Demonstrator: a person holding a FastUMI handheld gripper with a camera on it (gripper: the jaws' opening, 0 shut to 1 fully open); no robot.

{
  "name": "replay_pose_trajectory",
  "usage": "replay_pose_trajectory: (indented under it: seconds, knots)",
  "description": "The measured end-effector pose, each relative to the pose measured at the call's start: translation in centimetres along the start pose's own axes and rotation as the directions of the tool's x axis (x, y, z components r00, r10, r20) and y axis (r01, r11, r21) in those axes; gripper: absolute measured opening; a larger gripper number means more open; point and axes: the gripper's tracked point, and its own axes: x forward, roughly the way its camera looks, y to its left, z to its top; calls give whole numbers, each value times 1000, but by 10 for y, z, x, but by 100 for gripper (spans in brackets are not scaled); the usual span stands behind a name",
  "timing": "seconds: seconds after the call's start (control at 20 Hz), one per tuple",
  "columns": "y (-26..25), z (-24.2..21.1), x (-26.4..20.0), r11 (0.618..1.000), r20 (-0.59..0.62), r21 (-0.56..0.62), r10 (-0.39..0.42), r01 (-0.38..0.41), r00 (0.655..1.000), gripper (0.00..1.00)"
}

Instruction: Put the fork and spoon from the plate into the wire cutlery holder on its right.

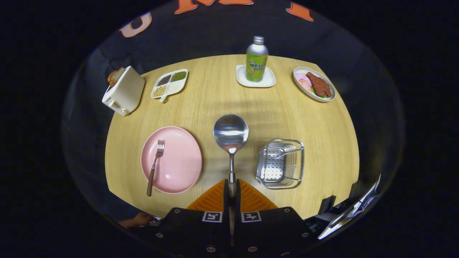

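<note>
1. I've got the gripper [232, 190] clamped on the spoon [231, 134] handle, bowl out ahead.
2. It's stiff, slick steel; bowl-heavy, so I'd grip firmly.
3. Holder [280, 163] ahead-right; fork [155, 165] on the plate [179, 161], ahead-left.

We see a polished metal spoon [231, 134] mirroring light, a shiny wire cutlery holder [280, 163], a matt pink plate [171, 159], a wooden-handled metal fork [154, 167], and a smooth wood-grain counter [215, 96].

Light wooden table [215, 104], black cloth wall [215, 32]
</note>
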Motion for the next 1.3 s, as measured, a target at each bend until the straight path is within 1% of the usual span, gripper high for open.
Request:
replay_pose_trajectory:
  seconds: [0.1,0.25,0.35,0.55,0.75,0.85,0.95,1.0,1.15,1.2,1.3]
  knots:
    - [-27,-3,-3,999,-32,8,-32,32,999,5]
    - [-55,-11,-2,999,-103,-5,-54,54,993,5]
    - [-66,-13,2,998,-138,-21,-61,58,989,5]
    - [-69,-24,11,999,-244,-34,-25,18,970,5]
    - [-70,-36,16,998,-341,-57,16,-37,940,6]
    - [-69,-37,24,998,-374,-52,19,-42,927,6]
    - [-70,-35,25,998,-398,-33,29,-46,917,7]
    - [-67,-30,28,998,-388,-21,44,-56,921,8]
    - [-68,-23,30,999,-378,-2,40,-43,925,10]
    - [-69,-21,30,999,-371,8,40,-40,928,12]
    - [-65,-15,29,999,-343,41,44,-32,938,13]
